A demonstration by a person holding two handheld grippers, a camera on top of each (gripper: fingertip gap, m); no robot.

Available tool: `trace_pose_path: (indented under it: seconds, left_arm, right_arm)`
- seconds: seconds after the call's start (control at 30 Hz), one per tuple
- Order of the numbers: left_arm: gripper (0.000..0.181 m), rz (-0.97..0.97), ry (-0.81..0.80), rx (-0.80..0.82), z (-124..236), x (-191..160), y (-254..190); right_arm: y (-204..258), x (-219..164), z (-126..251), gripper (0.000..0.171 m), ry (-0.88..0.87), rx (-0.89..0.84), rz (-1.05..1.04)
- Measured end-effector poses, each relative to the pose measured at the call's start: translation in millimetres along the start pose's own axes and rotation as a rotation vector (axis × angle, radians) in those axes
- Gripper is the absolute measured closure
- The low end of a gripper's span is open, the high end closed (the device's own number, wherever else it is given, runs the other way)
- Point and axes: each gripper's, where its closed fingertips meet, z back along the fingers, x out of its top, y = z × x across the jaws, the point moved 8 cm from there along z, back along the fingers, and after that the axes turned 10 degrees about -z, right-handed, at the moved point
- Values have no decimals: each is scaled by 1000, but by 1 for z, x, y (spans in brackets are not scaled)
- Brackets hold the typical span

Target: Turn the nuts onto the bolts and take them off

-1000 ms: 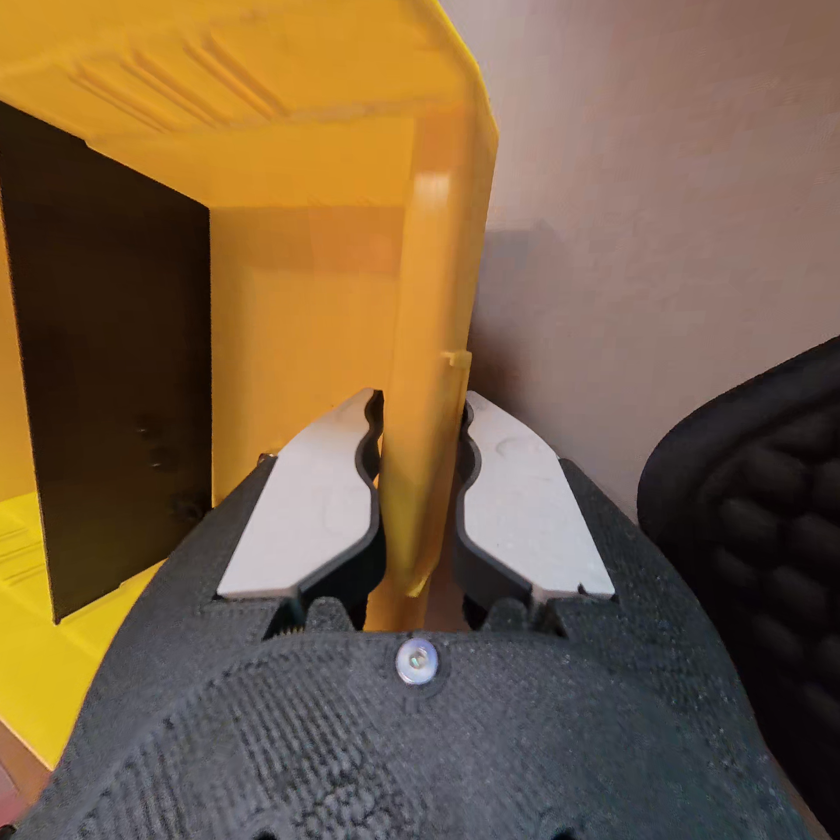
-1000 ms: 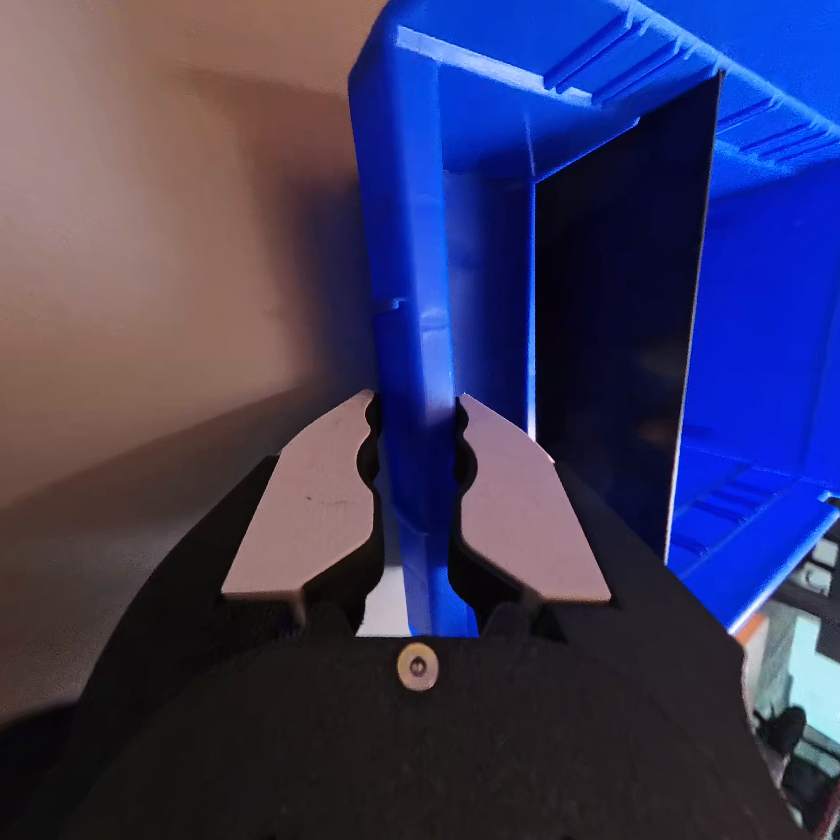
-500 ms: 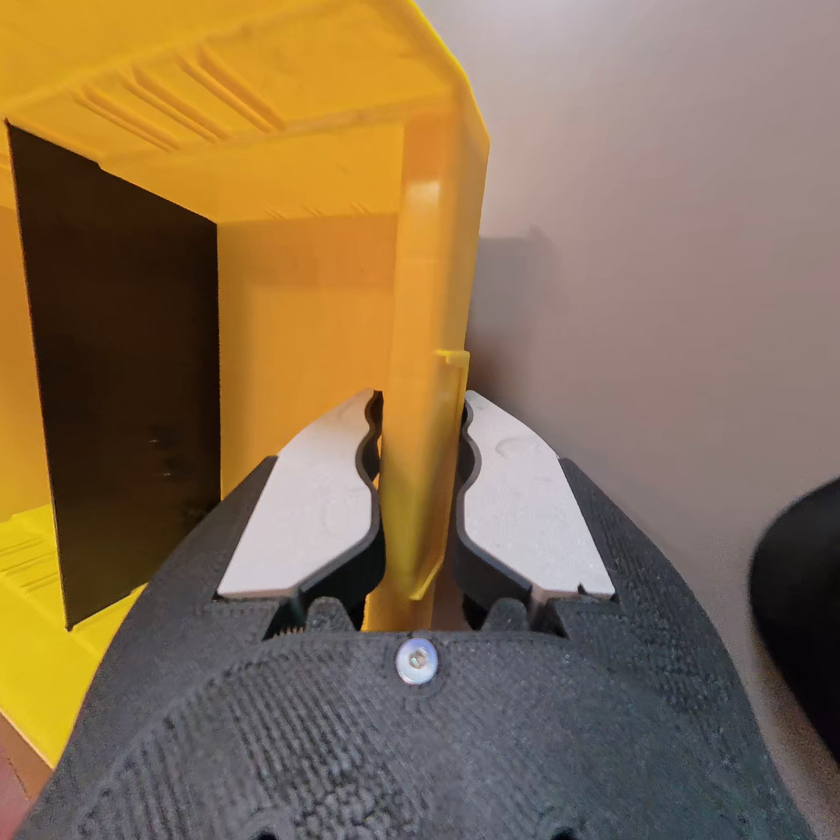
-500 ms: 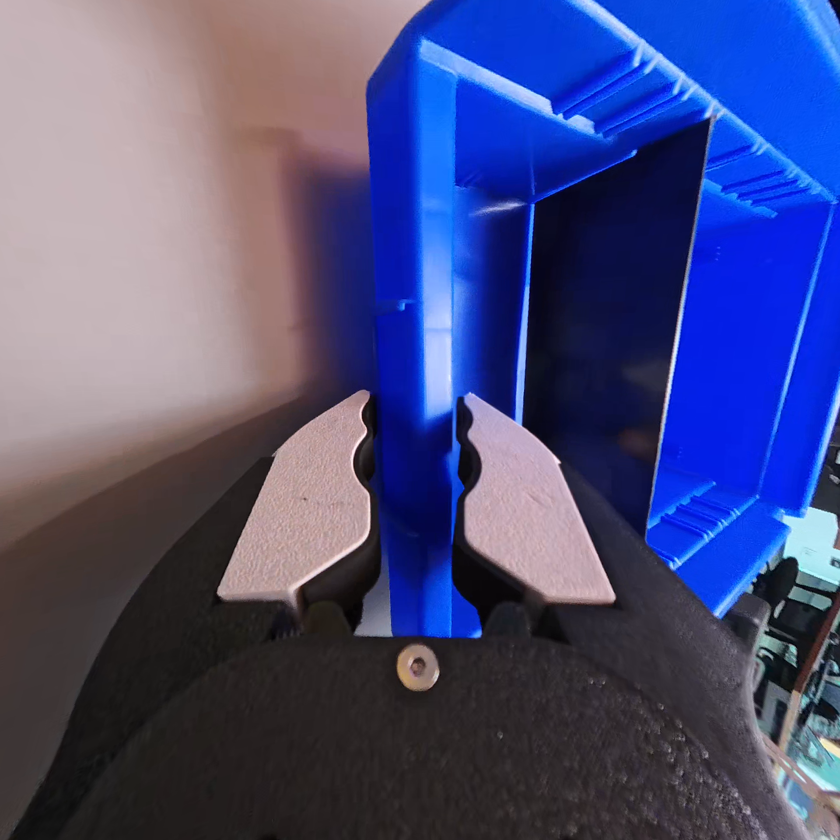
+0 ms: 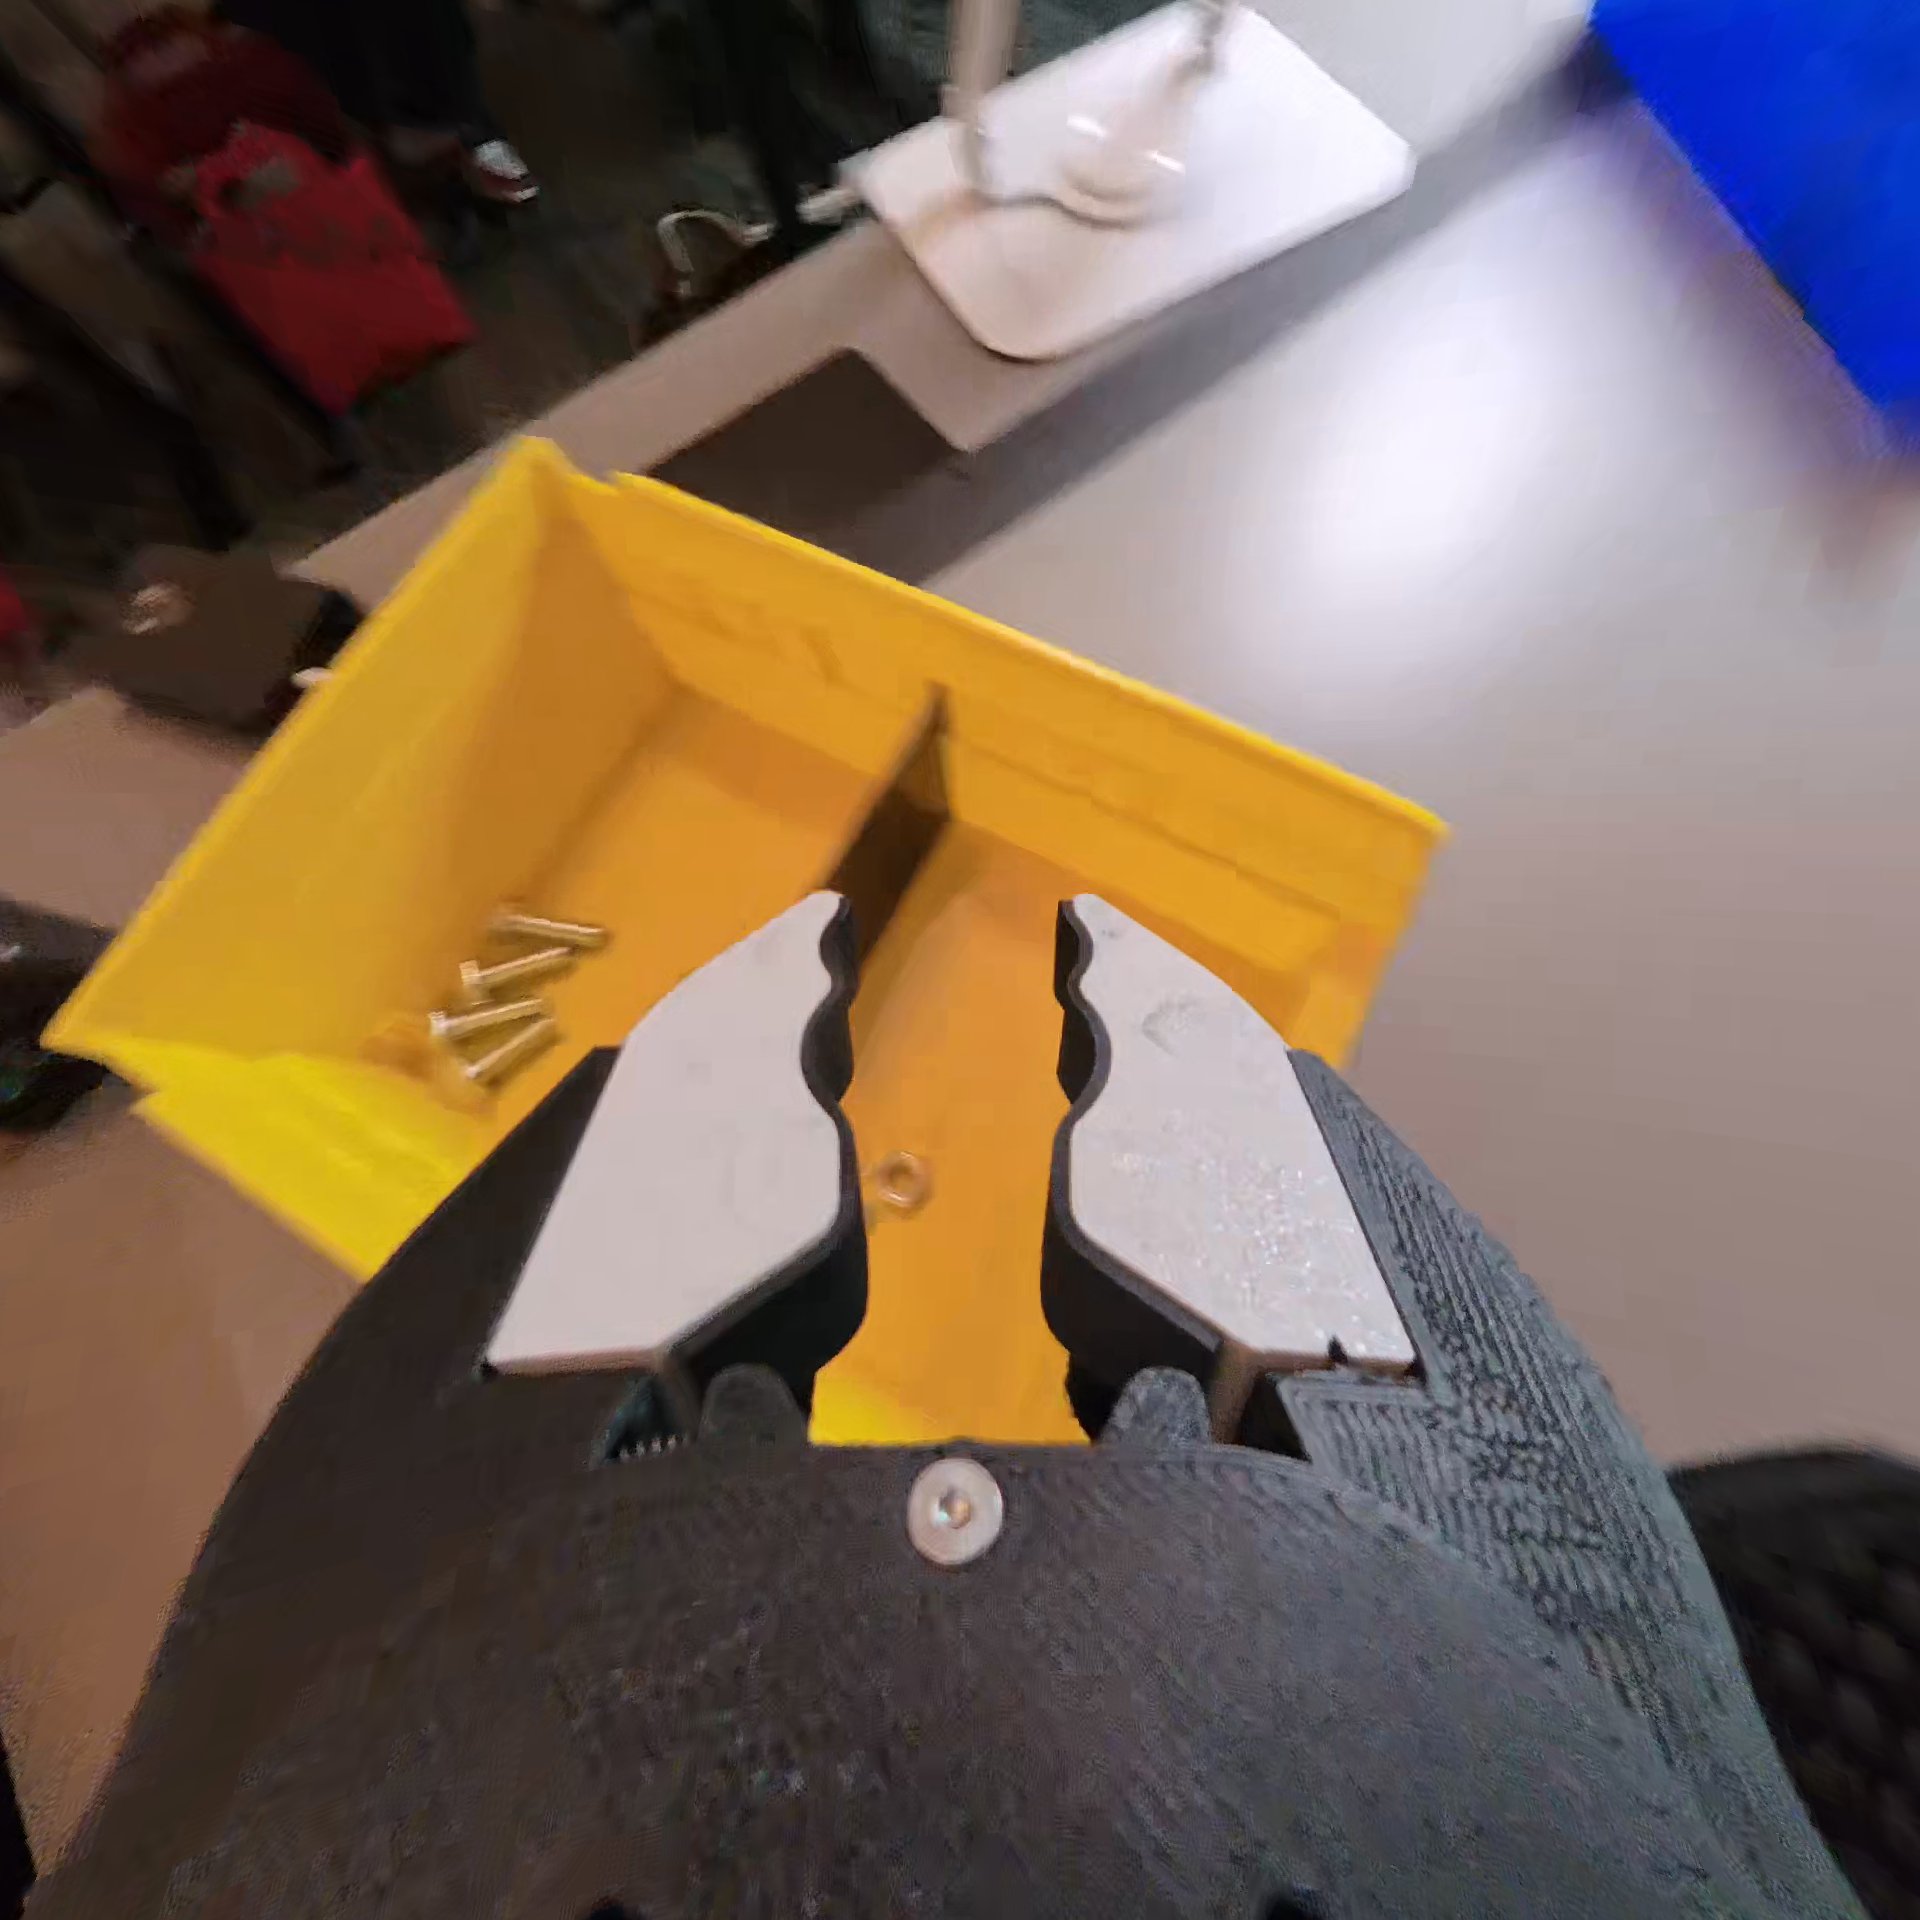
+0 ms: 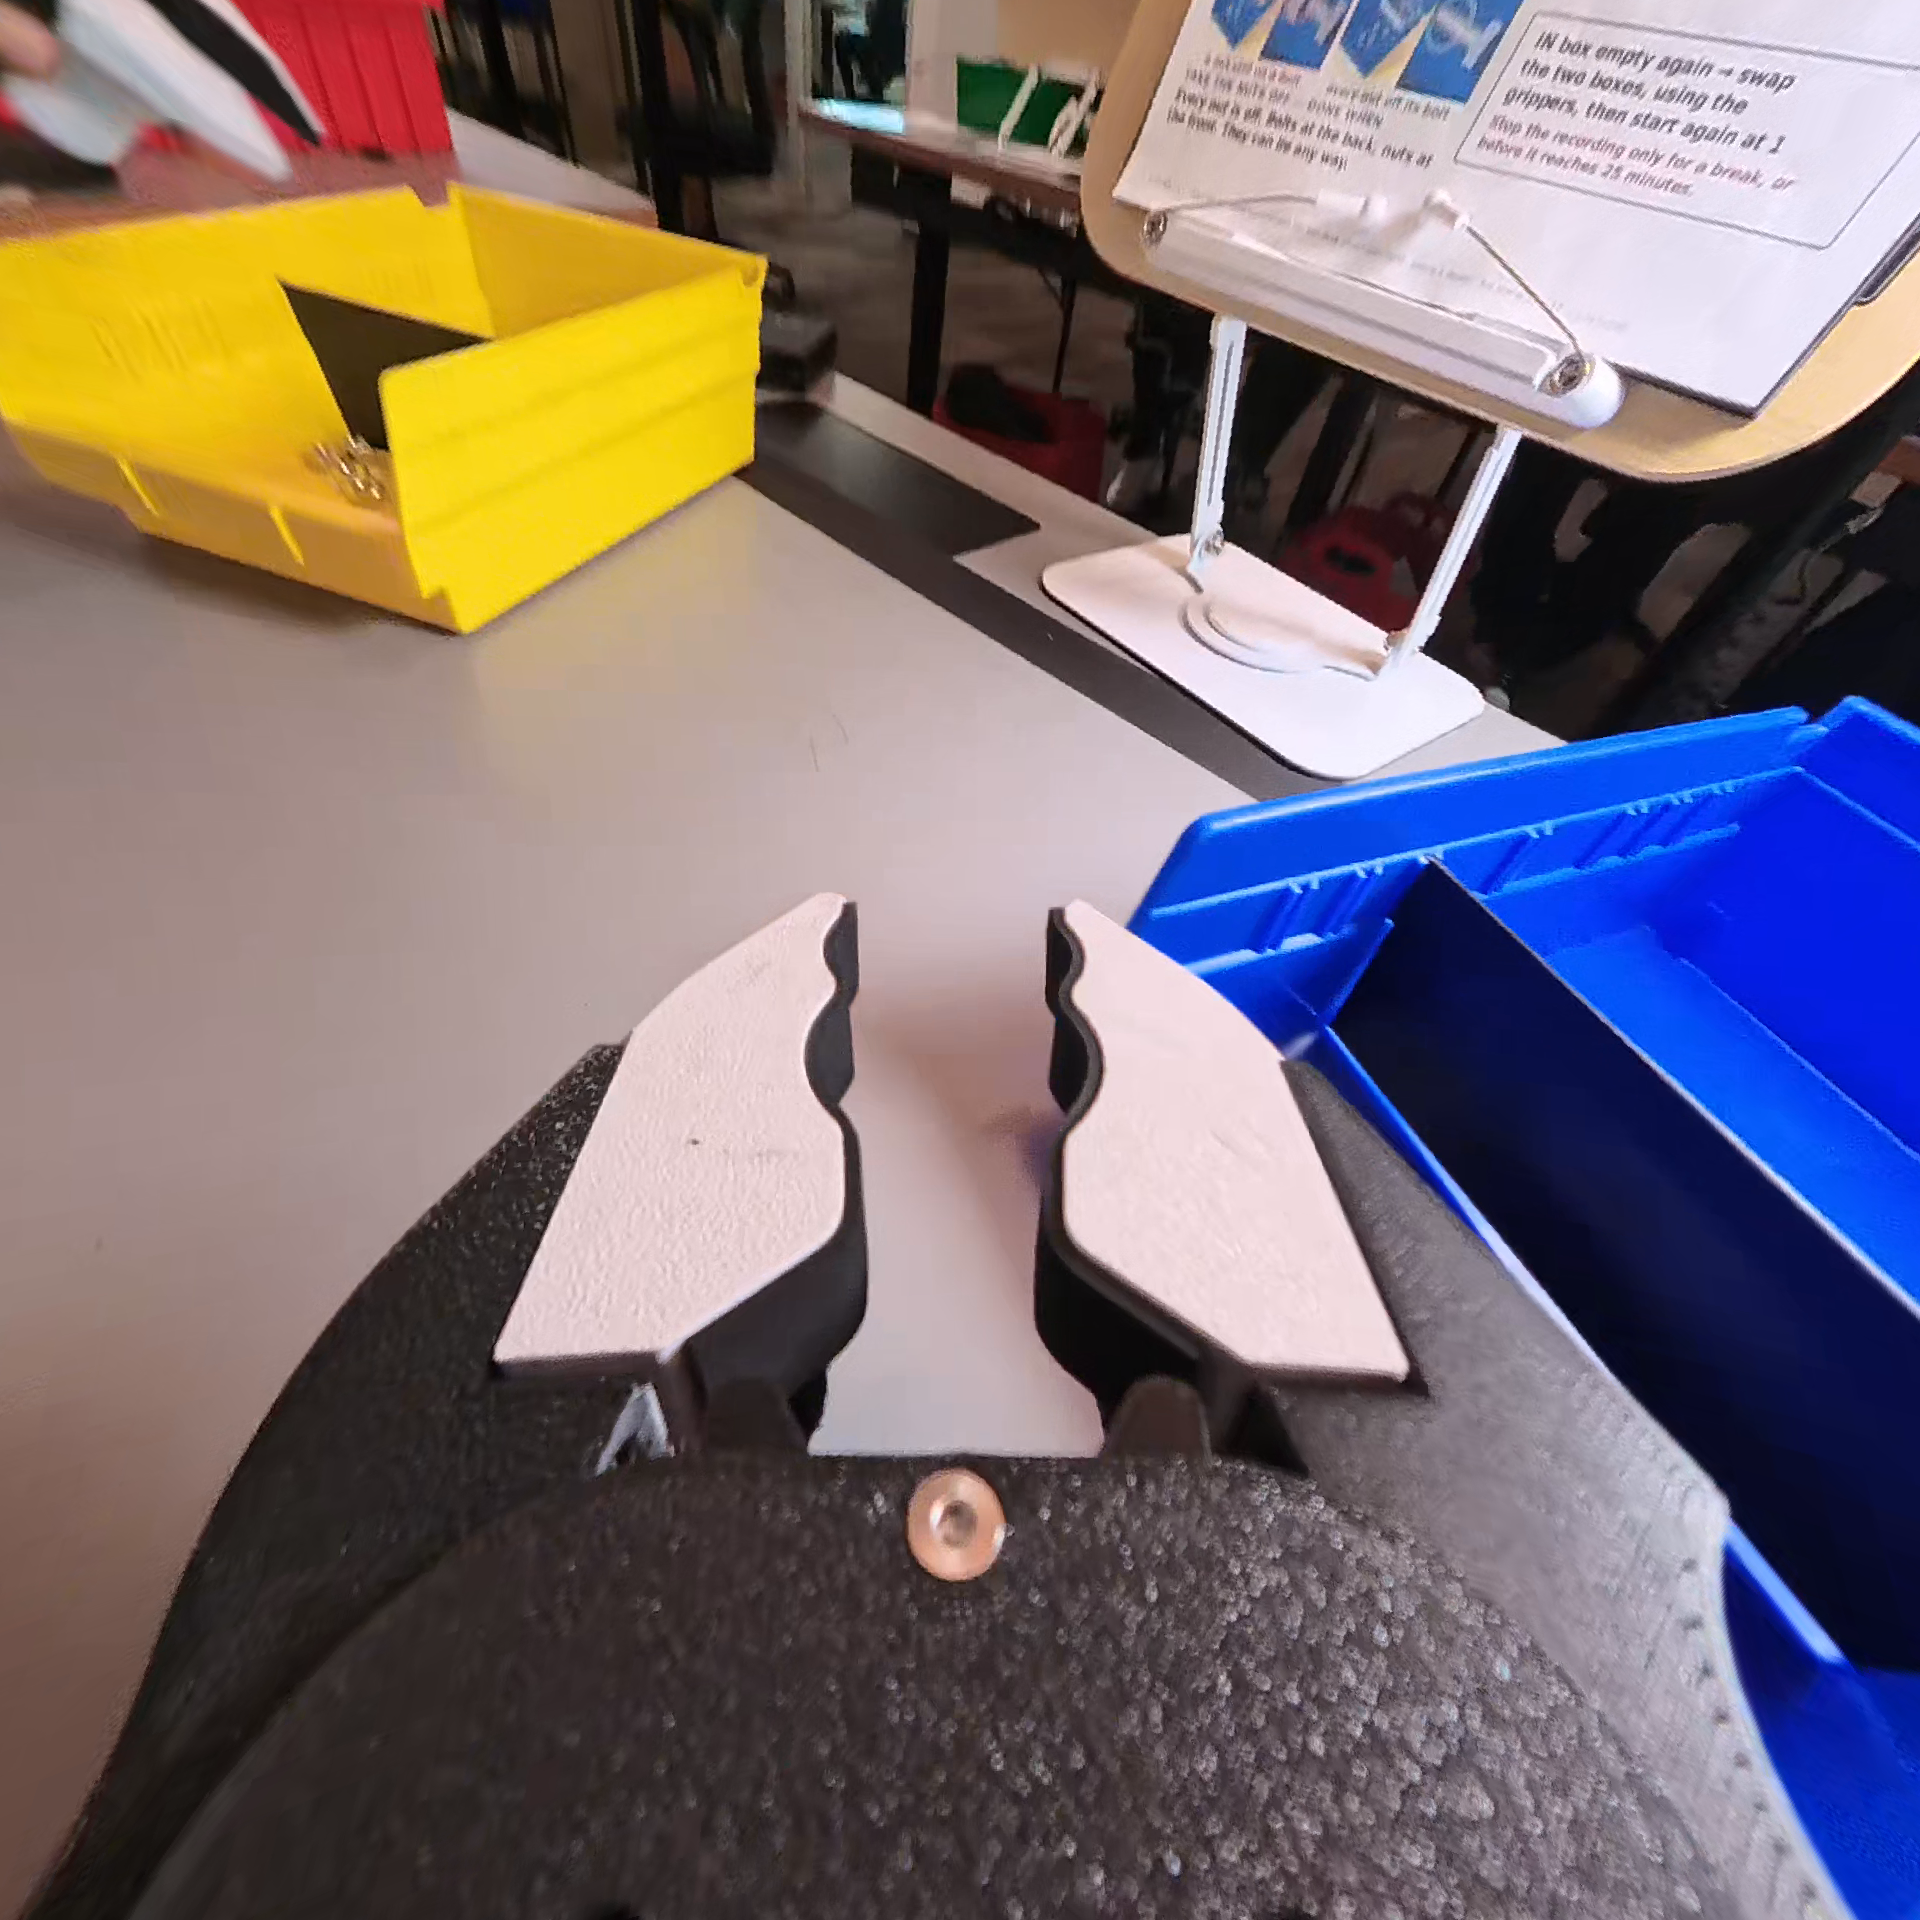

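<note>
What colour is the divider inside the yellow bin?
Black: the flat divider panel in the yellow plastic bin, clearest in the left wrist view.

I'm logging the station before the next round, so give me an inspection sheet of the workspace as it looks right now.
Surface: grey table, bare between the bins.
Job's things: yellow bin with a dark divider; brass bolts in one compartment, one nut in the other. Blue bin with divider; nothing seen in the visible part.
Clutter: white document stand holding an instruction sheet.
Grippers: left gripper open over the yellow bin; right gripper open over bare table beside the blue bin.
Cables: nothing seen.
Surroundings: other tables, red items, blurred.
</note>
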Motion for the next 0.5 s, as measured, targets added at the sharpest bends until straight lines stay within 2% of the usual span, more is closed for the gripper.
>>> trace_pose_path:
  seconds: [0.03,0.2,0.33,0.4,0.5]
  left_arm:
    - [146,77,26,36,-5,5,21]
    - [146,457,227,111,-64,-2,96]
    - [146,568,434,217,-112,-27,123]
    - [145,606,530,244,-126,-41,131]
    - [145,651,591,243,-140,-53,136]
  right_arm:
    - [1,-1,-2,138,-19,11,-15]
    - [10,-7,-7,140,-67,53,-33]
    - [15,-15,-7,142,-67,62,-16]
    - [16,-18,-7,143,-63,76,-21]
    - [17,-20,-8,144,-57,97,-17]
